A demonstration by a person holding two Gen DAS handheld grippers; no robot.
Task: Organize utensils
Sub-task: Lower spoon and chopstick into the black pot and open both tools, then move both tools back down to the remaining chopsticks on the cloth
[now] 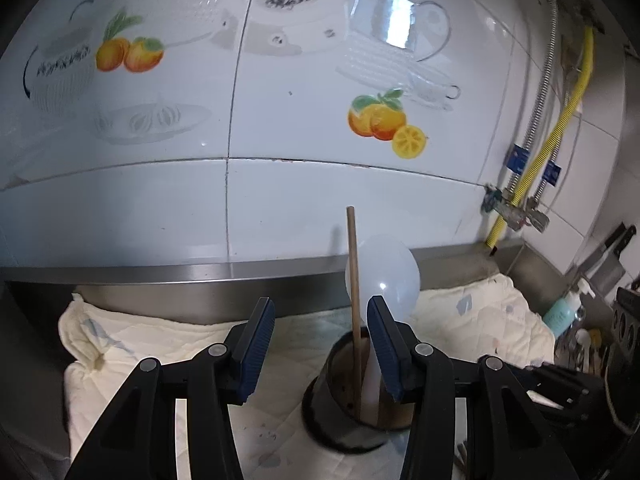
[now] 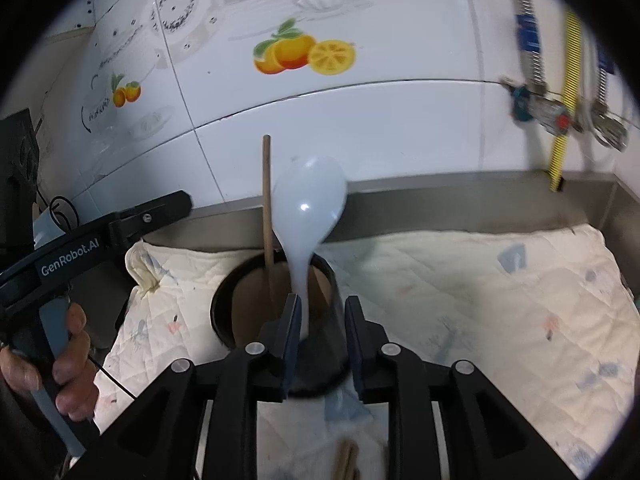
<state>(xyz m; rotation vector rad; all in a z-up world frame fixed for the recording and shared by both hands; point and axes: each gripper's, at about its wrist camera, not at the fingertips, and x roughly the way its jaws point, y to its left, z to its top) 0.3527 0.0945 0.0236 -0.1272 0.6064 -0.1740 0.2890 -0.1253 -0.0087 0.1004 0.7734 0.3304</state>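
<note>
A dark round utensil holder (image 1: 324, 404) (image 2: 326, 344) stands on a pale quilted cloth. A wooden chopstick (image 1: 353, 276) (image 2: 266, 200) and a white plastic spoon (image 1: 386, 276) (image 2: 312, 200) stand upright in it, the spoon's bowl uppermost. My left gripper (image 1: 320, 304) is open just left of the holder; the chopstick stands beyond its right finger, untouched. My right gripper (image 2: 323, 301) is open over the holder's near rim. The spoon's handle runs down beside its left finger, and the pads are not pressing it. More wooden sticks (image 2: 346, 460) lie blurred on the cloth below the right gripper.
The cloth (image 2: 500, 300) covers a steel counter with a raised back ledge (image 1: 200, 272) under a tiled wall. Valves and a yellow hose (image 1: 568, 120) hang at the right. A blue bottle (image 1: 562, 312) and a cleaver (image 1: 608, 264) are far right. A hand (image 2: 72, 360) grips the other tool's handle.
</note>
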